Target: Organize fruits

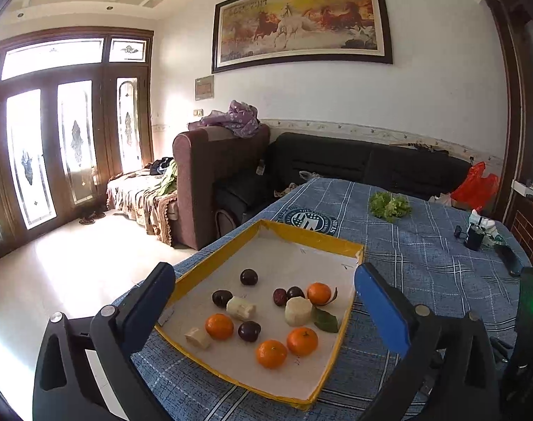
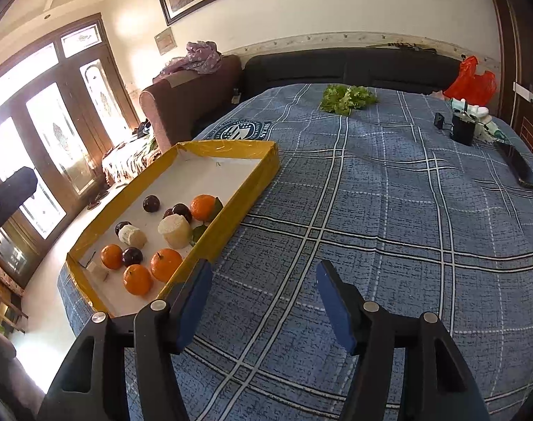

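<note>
Four oranges [image 1: 270, 353] in tray [image 1: 312, 236], plaid tablecloth [image 2: 389, 217]

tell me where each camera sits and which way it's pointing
Left wrist view: sits on the left gripper, looking forward and down between its open jaws at the yellow tray of fruit, with sofa and doors beyond; the jaws show, plus a dark device at the right edge.
Right wrist view: sits on the right gripper, looking across the blue plaid cloth, tray off to its left; its open, empty jaws show.
Shared: tray, oranges, leafy greens, sofa, red bag.
</note>
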Motion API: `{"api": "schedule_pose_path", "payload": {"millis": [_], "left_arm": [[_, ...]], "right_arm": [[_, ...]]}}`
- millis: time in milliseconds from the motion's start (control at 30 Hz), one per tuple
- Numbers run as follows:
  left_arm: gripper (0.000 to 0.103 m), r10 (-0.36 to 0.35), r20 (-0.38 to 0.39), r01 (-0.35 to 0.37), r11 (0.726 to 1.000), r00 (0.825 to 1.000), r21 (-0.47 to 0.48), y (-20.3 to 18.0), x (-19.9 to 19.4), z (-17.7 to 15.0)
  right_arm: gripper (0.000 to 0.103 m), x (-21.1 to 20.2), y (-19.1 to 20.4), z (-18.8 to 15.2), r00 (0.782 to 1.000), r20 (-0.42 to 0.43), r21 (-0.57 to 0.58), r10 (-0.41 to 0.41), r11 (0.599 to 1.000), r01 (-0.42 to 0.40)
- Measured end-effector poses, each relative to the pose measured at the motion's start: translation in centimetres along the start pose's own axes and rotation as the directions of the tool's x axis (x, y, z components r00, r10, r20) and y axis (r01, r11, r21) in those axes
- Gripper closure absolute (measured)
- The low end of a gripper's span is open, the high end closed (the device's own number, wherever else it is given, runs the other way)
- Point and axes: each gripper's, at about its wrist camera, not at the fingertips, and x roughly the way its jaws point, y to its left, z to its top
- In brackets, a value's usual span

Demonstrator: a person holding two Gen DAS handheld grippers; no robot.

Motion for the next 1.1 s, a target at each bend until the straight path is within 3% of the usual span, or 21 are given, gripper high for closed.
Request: {"api": "schedule_pose_path", "payload": {"millis": [267,467,600,833,967,1100], "left_arm": [[0.000,0.064,0.118,-0.058,0.997,0.991,-0.052,0.4,-3.1,0.1],[0.000,0.187,0.198,-0.165,0.979,0.962,-0.121,1.4,-4.9,0.0],[0.000,0.202,0.125,-0.191,0.977,0.971,-0.094,1.4,-3.2,-0.4],[0.000,0.235,0.047,-0.231,0.969,0.971,-0.083,1.8,-0.7,-1.8],[0.000,0.150,-0.047,-0.154,0.983,0.988,-0.097,2.3,1.2,-2.1],[0.000,0.107,-0.143,-0.123,0.986,0.984,-0.108,2.6,3.2,-3.1]], "right_arm": [[0.031,-1.6,-0.5,-1.0,0.999,0.042,-0.016,-0.030,0.999,0.031],[0.029,-1.7,0.1,-1.5,0.998,0.052,-0.038,-0.029,0.999,0.031],[0.028,-1.4,0.7,-2.0,0.999,0.043,-0.056,-0.025,0.998,0.027],[0.028,-0.8,1.3,-2.2,0.999,0.024,-0.077,-0.023,0.997,0.025],[0.028,-0.5,1.9,-2.3,1.000,0.015,-0.094,-0.020,0.995,0.022],[0.023,-0.5,2.9,-2.4,1.000,0.017,-0.129,-0.025,0.991,0.027]]}}
